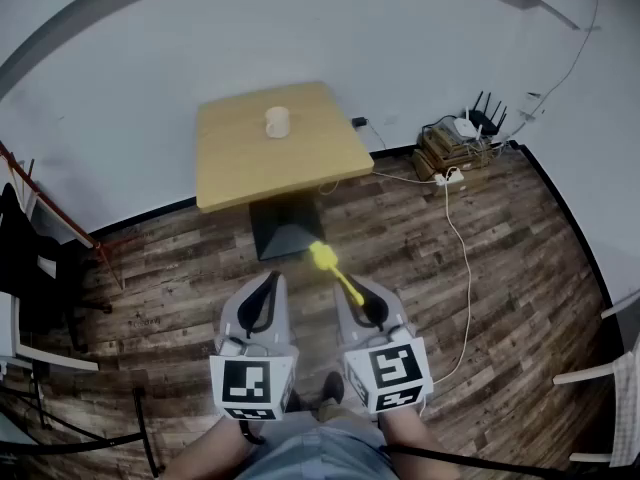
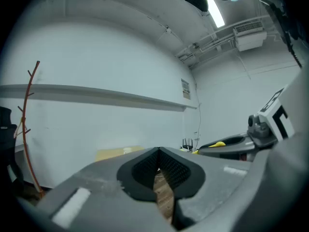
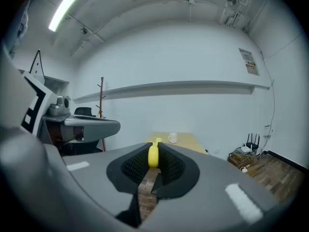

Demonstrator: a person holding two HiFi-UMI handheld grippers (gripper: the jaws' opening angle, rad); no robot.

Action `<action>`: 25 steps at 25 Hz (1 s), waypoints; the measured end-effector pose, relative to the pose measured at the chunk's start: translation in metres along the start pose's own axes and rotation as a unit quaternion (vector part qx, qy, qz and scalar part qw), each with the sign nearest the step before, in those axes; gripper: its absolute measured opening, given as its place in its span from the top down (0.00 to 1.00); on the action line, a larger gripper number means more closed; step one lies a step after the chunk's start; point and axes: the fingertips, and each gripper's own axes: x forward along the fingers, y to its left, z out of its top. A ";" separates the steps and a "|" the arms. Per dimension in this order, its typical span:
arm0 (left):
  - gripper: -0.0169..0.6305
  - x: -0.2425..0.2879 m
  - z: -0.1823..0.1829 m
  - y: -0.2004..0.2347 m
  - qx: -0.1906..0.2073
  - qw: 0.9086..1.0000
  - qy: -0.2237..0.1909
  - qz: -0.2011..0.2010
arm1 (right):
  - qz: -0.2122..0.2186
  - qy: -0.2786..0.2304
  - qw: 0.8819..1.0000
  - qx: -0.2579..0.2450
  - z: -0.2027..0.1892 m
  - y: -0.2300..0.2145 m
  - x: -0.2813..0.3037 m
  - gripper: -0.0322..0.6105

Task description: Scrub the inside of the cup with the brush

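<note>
Head view: cup [image 1: 277, 122] upright on the table [image 1: 230, 173], near its far edge; both grippers well short of the table.
Right gripper [image 1: 357, 290]: clamped on the yellow brush [image 1: 335, 271], long axis aimed at the table.
Left gripper [image 1: 270, 282]: jaws together, empty; it lines up more directly with the cup.
Right gripper view: shows the jaws pressing the brush handle; the head view does not.

the brush [image 1: 337, 275] is yellow, the cup [image 1: 277, 122] perhaps cream-white.

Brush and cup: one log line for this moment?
stage: away from table, scrubbing not begun | left gripper: shut, empty | right gripper: shut on brush | cup: upright on table, untouched
</note>
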 end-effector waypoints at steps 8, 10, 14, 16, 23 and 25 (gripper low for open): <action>0.94 0.022 -0.005 -0.025 -0.002 1.000 0.018 -0.009 | -0.004 0.008 1.000 0.012 -0.005 -0.032 -0.005 0.89; 0.94 0.031 -0.004 -0.029 -0.001 1.000 0.019 -0.009 | -0.003 0.004 1.000 0.015 -0.003 -0.042 -0.003 0.89; 0.94 0.047 -0.003 -0.039 0.000 1.000 0.019 -0.006 | 0.003 -0.007 1.000 0.029 -0.001 -0.064 -0.001 0.89; 0.94 0.052 -0.004 -0.041 -0.002 1.000 0.021 -0.003 | -0.001 -0.007 0.999 0.033 -0.002 -0.077 0.000 0.89; 0.94 0.074 -0.023 -0.025 -0.013 0.999 0.046 0.004 | -0.025 0.010 0.998 0.062 -0.017 -0.116 0.020 0.89; 0.94 0.086 -0.028 -0.020 -0.017 0.999 0.048 0.001 | -0.021 0.017 0.998 0.064 -0.020 -0.119 0.033 0.89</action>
